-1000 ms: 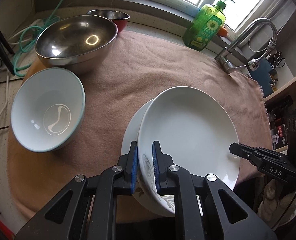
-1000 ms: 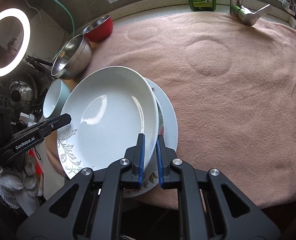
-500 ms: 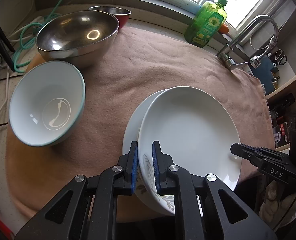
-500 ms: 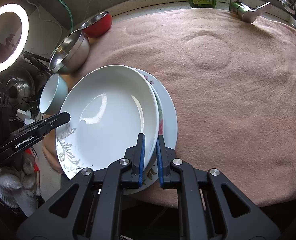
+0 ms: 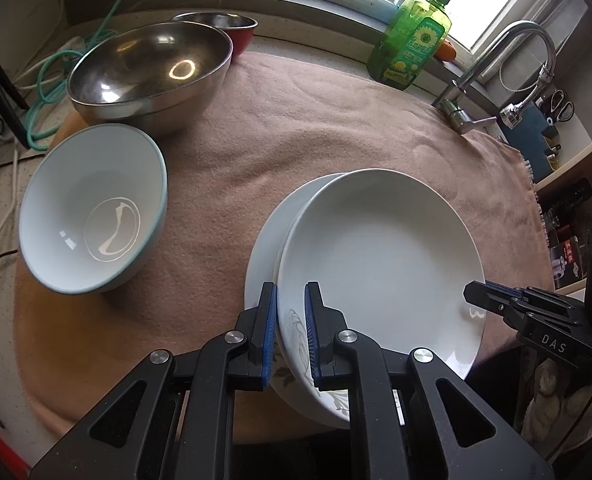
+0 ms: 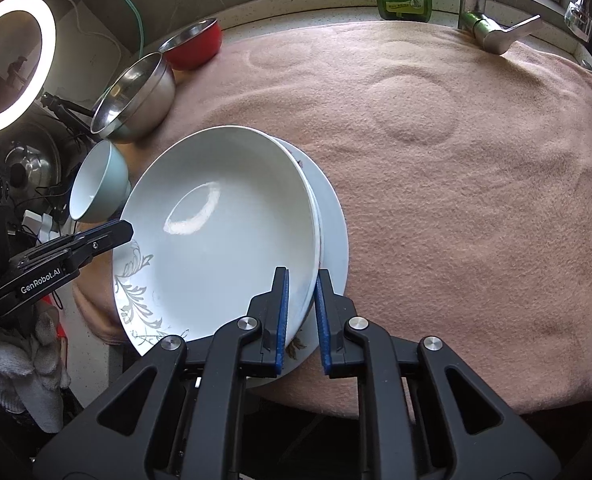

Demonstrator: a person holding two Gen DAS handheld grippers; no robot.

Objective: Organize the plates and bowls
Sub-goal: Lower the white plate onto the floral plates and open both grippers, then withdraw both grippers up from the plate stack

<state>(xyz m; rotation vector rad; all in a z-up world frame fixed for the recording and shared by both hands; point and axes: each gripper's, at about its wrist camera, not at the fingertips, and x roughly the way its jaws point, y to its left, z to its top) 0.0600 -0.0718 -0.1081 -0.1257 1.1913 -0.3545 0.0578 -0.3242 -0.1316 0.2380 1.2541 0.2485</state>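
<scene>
A white deep plate [image 5: 379, 256] with a grey leaf pattern lies on a flat white plate [image 5: 264, 248] near the front edge of the pink towel [image 5: 296, 120]. My left gripper [image 5: 290, 292] is shut on the deep plate's near rim. At the plate's opposite side, the right gripper [image 5: 471, 292] reaches in. In the right wrist view the deep plate [image 6: 224, 232] rests over the flat plate [image 6: 333, 232]. The right gripper [image 6: 301, 276] has the rim between its blue pads, and its jaws are opening. The left gripper [image 6: 124, 228] holds the far rim.
A teal-rimmed white bowl [image 5: 92, 216] sits left of the plates, with a large steel bowl [image 5: 148, 68] and a red bowl [image 5: 240, 32] behind it. A green soap bottle [image 5: 411, 40] and a faucet [image 5: 495, 68] stand at the back. A ring light [image 6: 12, 64] glows far left.
The gap between the right gripper's pads has widened slightly around the deep plate's rim. The left gripper keeps its grip, and neither hand has shifted much.
</scene>
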